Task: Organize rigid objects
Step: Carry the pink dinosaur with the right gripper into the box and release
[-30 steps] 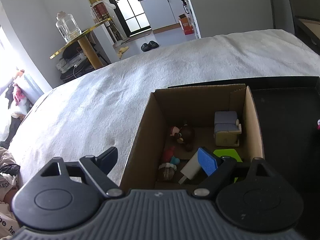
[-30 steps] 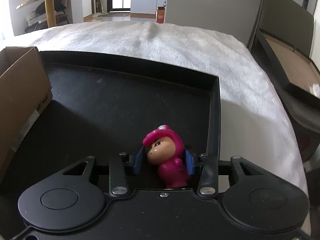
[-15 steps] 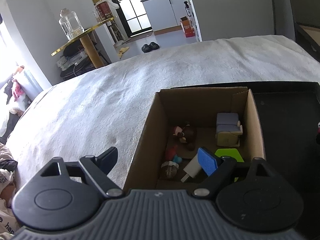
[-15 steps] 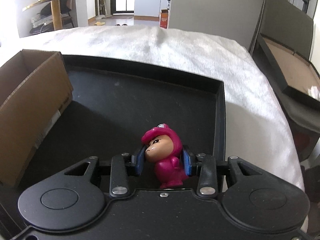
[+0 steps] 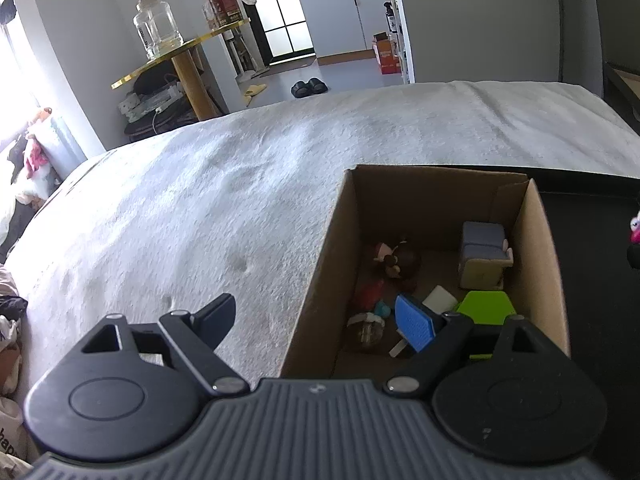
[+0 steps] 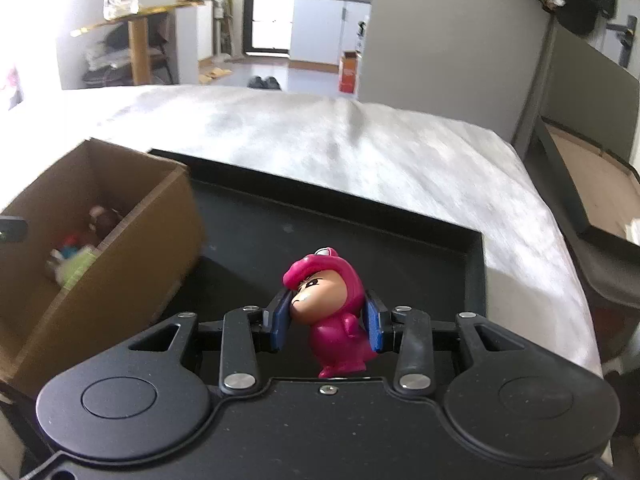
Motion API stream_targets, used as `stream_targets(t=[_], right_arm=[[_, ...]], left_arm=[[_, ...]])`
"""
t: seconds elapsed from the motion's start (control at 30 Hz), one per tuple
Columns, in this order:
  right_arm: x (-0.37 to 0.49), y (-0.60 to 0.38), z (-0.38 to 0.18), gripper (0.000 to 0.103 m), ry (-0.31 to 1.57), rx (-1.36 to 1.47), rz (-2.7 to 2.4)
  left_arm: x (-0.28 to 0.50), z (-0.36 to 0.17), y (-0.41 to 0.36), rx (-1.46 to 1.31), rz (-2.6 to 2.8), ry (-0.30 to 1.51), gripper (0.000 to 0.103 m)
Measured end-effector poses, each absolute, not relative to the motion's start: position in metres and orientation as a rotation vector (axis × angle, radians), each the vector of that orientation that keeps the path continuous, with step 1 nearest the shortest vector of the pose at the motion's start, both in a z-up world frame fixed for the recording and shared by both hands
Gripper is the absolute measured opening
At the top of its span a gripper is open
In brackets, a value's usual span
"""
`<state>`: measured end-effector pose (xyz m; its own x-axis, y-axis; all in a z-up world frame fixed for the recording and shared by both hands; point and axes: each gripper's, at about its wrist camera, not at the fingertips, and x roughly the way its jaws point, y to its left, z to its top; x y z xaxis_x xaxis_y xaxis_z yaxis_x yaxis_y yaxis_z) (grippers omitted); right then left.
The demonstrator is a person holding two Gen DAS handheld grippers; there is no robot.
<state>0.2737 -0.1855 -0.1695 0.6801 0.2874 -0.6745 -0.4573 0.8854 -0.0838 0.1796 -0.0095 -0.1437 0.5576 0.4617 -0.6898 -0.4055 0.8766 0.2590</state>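
Since a second ago the right hand-held gripper (image 6: 327, 325) has lifted and swung left, so the cardboard box (image 6: 120, 256) that was only an edge at the side of its view now shows its open top and the stuff inside. Its grip hasn't changed: the blue pads (image 6: 280, 326) are still clamped on both sides of the pink figurine (image 6: 330, 312), pinching it at the head, with the feet hanging free above the black tray (image 6: 400, 240). Bit of motion blur in the right wrist view, so it looks mid-travel.

Left hand-held gripper (image 5: 320, 322) barely did anything, just drifted a little. It's spread wide with nothing in it, one finger over the white bedspread (image 5: 200, 208) and the other hovering over the near end of the box (image 5: 320, 280). The figurine even peeks in at the far right edge of the left wrist view (image 5: 635, 229).

Inside the box I can make out a brown figure (image 5: 400, 258), a little blue-grey armchair toy (image 5: 484, 254), a green piece (image 5: 486, 308) and a couple of small bits I can't identify.

My read: the tray looks empty apart from this one, so it's probably the last toy to go in. What's left is carrying it over the box wall and dropping it in without clipping the left gripper parked there.
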Motion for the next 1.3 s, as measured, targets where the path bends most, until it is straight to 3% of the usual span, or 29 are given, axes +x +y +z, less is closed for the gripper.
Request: stream_targets(t=[0.97,1.07,1.23,1.3], right_arm=[[0.247,-0.126,-0.132,0.037,0.560,-0.237,0.583],[0.244,-0.119,-0.129,0.037,0.548,-0.233,0.609],[0.241,-0.104,-0.129,0.037,0.552,-0.234,0.643],[0.241,-0.098,-0.129,0.037,0.560,-0.235,0.660]], left_arm=[[0.159,-0.155,0.014,-0.005,0.473,0.830,0.082],[0.157,-0.157,0.014,-0.002,0.458,0.823,0.073],[0.156,-0.162,0.021,-0.040,0.452,0.841,0.036],[0.156,-0.162,0.023,-0.050,0.453,0.838,0.026]])
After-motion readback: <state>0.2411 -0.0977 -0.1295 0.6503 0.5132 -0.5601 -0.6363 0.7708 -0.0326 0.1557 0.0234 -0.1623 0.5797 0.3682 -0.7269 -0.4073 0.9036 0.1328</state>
